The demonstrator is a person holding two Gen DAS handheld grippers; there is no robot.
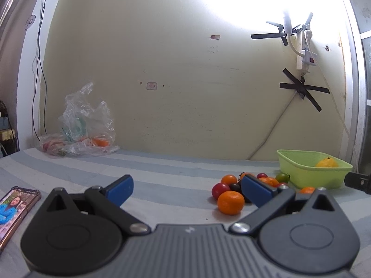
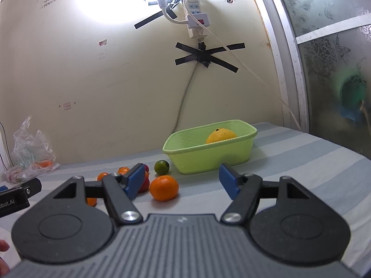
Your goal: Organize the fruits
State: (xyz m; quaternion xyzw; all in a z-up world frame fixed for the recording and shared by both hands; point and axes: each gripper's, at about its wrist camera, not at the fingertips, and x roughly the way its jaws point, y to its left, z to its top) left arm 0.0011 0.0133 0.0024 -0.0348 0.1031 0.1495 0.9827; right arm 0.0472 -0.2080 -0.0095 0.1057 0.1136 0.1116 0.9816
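A light green plastic tub [image 2: 185,149] [image 1: 308,176] stands near the wall with a yellow citrus fruit [image 2: 221,135] [image 1: 327,162] inside. In front of it a pile of small fruits lies on the striped cloth: a mandarin [image 2: 164,188] [image 1: 231,202], a green fruit [image 2: 161,167] [image 1: 282,177], and several red and orange cherry tomatoes [image 1: 220,190]. My right gripper [image 2: 184,181] is open, low over the cloth, with the mandarin just left of its gap. My left gripper [image 1: 186,191] is open and empty, left of the pile.
A clear plastic bag [image 1: 81,127] with more fruit sits at the back left by the wall. A phone [image 1: 14,210] lies at the left edge. A power strip [image 2: 197,16] and cables hang on the wall. A glass door [image 2: 336,58] stands at the right.
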